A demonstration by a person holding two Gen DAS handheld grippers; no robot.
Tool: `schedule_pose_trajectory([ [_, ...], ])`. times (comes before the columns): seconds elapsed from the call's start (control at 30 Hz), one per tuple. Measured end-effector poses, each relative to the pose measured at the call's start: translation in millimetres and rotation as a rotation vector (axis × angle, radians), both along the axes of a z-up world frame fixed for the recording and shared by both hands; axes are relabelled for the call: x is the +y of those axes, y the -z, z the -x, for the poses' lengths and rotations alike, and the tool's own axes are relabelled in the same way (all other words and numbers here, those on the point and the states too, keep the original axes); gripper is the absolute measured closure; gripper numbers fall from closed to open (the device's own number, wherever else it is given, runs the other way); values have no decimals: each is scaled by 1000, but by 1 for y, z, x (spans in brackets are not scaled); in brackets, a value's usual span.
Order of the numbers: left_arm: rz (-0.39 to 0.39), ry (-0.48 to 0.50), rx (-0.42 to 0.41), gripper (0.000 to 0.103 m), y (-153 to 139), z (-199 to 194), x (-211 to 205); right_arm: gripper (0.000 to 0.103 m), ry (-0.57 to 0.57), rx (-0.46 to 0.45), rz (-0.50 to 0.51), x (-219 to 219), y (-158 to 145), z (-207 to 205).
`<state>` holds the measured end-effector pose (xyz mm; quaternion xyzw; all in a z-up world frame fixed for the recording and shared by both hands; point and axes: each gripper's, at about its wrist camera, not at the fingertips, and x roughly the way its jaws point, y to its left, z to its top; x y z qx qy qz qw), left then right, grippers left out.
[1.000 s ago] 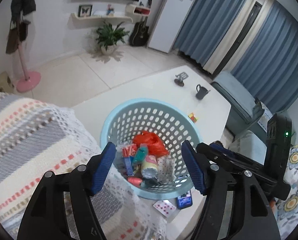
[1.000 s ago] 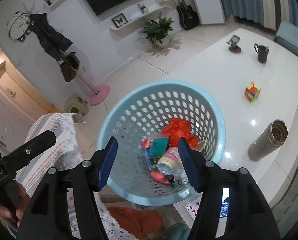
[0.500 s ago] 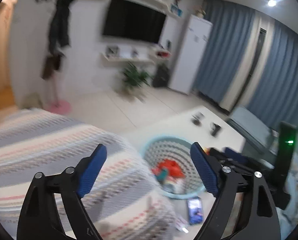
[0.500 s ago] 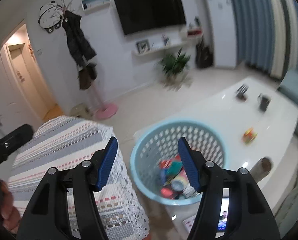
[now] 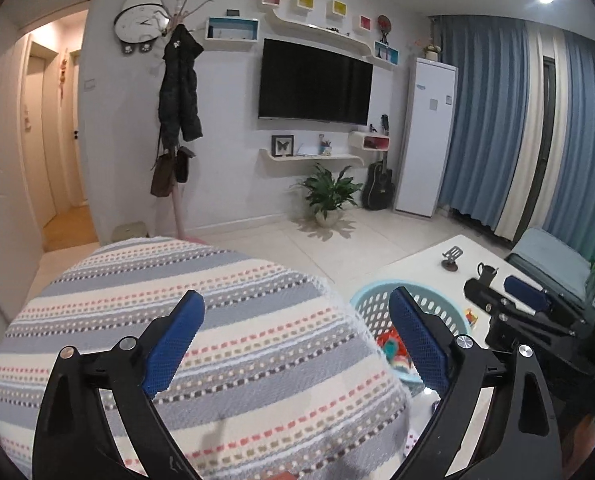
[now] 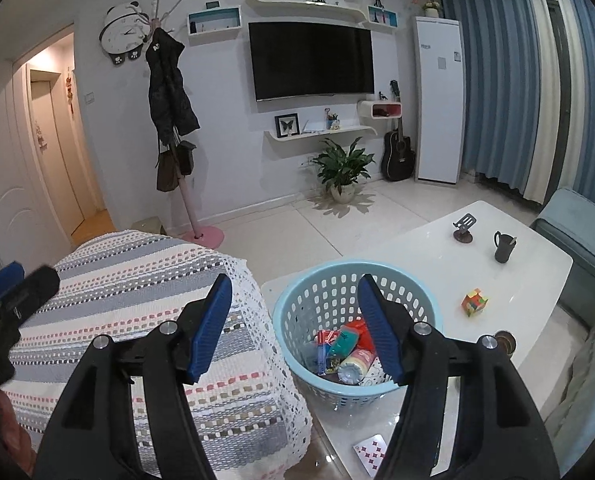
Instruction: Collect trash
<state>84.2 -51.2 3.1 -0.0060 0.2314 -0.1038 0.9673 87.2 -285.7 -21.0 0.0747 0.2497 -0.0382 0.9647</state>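
The blue basket (image 6: 355, 332) sits at the near corner of the white table (image 6: 529, 280), hard by the striped throw (image 6: 145, 320) over the seat, likely so trash from either side can be dropped in without a long reach. Inside it lies a heap of litter: a red bag (image 6: 357, 330), a teal wrapper (image 6: 343, 342), a small can (image 6: 355, 364) on its side. I'd judge the collecting is mostly done.

Left on the table, well apart from the basket, are a cube (image 6: 474, 302), a mug (image 6: 504, 246) and a phone stand (image 6: 463, 229); none reads as trash. A playing card (image 6: 371, 451) lies at the near table edge, just below the basket, and may be the 1 stray piece left.

Both tools are held high and level, aimed across the room, not down at anything. The right gripper (image 6: 295, 326) has its jaws spread wide, nothing between its pads. The left gripper (image 5: 295, 338) is likewise wide and empty, hovering over the throw and touching nothing. Each shows at the edge of the other's view, side by side.
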Motion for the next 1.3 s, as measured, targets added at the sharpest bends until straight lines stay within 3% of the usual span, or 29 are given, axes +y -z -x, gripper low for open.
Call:
schedule_pose_trajectory([
  [0.17, -29, -77, -41, 11, 6, 14, 10, 39, 21, -64, 34, 11, -3, 14],
  [0.33, 7, -105, -30, 9, 14, 25, 25, 37, 26, -85, 92, 25, -2, 20],
  [0.63, 24, -110, -49, 9, 12, 46, 34, 31, 29, -105, 110, 32, -3, 37],
  [1.3, 83, -125, -52, 9, 11, 70, 55, 30, 18, -113, 143, 51, -4, 59],
])
